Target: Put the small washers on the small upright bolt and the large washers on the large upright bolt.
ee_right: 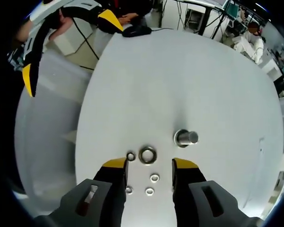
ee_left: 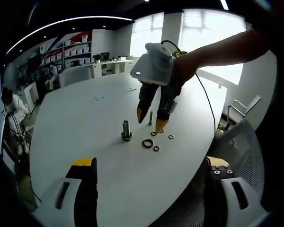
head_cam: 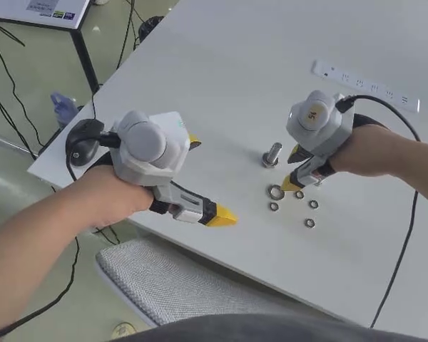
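Observation:
A large upright bolt [head_cam: 272, 154] [ee_right: 185, 137] [ee_left: 126, 130] stands on the white table. Beside it lies a large washer [head_cam: 275, 192] [ee_right: 147, 154] [ee_left: 147, 143], with several small washers [head_cam: 309, 223] [ee_right: 155, 178] scattered around it. A thin small bolt [ee_left: 150, 118] stands upright behind them. My right gripper [head_cam: 293, 169] [ee_right: 150, 165] [ee_left: 150, 121] hovers open just above the washers, the large washer just ahead of its yellow tips. My left gripper [head_cam: 208, 179] [ee_left: 151, 165] is open and empty near the table's front edge, well left of the bolts.
A white power strip [head_cam: 364, 85] lies at the table's far right. A grey mesh chair [head_cam: 171, 278] sits below the front table edge [head_cam: 128, 214]. Black cables trail from both grippers. Wide bare tabletop [head_cam: 235, 64] stretches behind the bolts.

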`<state>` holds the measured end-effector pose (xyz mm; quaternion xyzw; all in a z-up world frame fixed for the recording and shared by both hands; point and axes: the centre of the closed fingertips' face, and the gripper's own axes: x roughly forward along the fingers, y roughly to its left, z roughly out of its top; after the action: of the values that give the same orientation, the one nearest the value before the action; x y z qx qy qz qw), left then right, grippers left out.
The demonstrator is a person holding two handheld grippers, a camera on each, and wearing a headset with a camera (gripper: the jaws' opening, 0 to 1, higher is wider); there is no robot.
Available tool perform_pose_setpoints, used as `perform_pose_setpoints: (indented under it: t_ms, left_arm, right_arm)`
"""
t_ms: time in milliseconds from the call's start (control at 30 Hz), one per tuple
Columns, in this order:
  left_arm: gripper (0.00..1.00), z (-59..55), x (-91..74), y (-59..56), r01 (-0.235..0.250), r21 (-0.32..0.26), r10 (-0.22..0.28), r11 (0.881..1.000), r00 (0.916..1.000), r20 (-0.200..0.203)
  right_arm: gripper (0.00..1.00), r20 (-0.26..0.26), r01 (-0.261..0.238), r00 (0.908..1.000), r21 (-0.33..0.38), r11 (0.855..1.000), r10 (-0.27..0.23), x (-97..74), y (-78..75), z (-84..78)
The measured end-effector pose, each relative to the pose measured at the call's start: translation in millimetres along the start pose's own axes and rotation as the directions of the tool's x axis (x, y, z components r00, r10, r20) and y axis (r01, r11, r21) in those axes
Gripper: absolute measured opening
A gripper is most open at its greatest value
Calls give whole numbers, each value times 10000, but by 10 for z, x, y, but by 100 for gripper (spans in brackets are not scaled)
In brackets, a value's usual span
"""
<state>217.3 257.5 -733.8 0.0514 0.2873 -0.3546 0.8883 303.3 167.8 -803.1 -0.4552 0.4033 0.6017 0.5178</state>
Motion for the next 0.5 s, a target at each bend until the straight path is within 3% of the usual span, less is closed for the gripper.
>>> perform_pose_setpoints:
  t_ms: [267, 500]
  left_arm:
    - [93, -4, -17, -14, -28, 35, 28, 10000, 10000, 12]
    - [93, -2, -17, 8, -11, 108, 11, 9999, 10000, 8]
  right_arm:
    - [39, -7, -191, 9998, 627, 9978, 192, 164, -10, -30]
    - [37, -26, 125, 9999, 862, 9962, -123, 287, -42, -55]
